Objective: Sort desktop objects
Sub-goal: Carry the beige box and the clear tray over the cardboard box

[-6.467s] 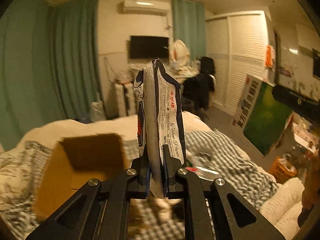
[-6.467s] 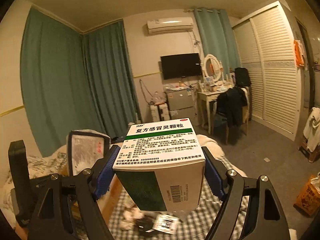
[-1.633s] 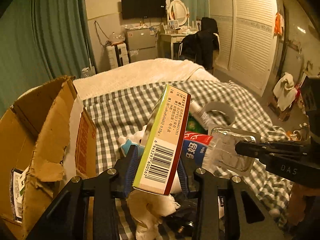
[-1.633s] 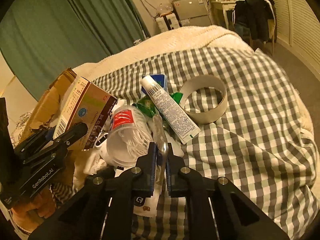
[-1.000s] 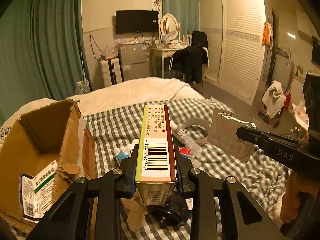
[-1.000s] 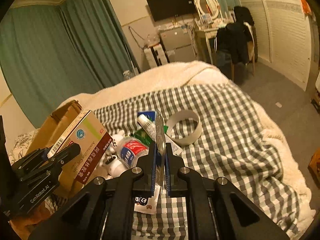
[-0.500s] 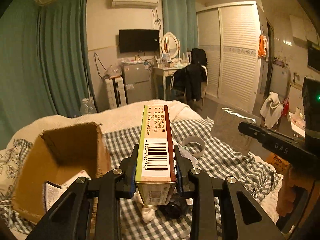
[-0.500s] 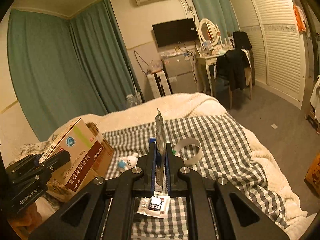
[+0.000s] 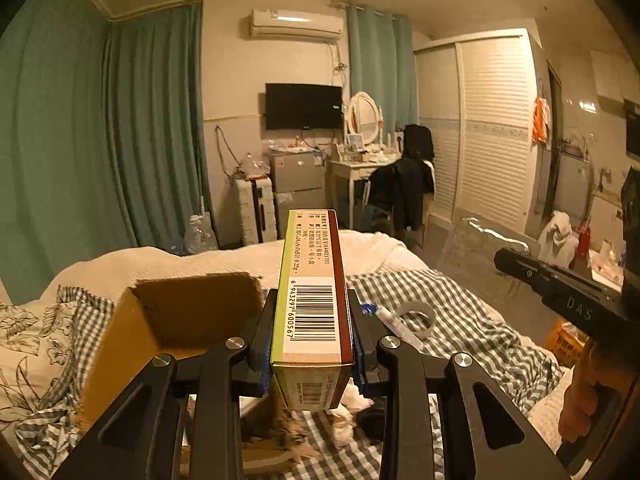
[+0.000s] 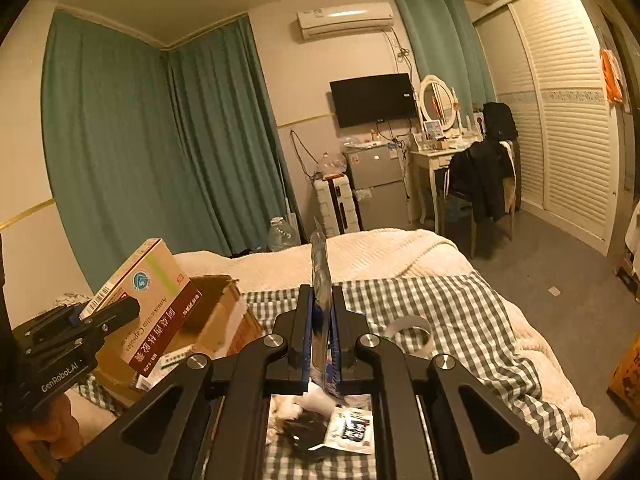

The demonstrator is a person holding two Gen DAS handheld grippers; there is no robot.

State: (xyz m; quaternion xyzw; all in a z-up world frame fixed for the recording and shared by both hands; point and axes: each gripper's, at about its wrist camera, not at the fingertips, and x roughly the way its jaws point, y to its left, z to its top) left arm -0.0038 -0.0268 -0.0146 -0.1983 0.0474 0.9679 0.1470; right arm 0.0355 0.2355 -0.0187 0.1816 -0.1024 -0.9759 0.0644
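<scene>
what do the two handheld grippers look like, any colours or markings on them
Both are matte black, with angular cut-out arms, silver round bolts and blue pads inside the fingers. The left gripper carries white "GenRobot.AI" lettering on its side, read in the right wrist view. The right gripper shows "DAS" on its side in the left wrist view. No cables or sleeves show.

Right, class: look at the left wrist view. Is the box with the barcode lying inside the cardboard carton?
No: the box with the barcode is clamped upright in the left tongs, above the bed, beside the open cardboard carton.
</scene>
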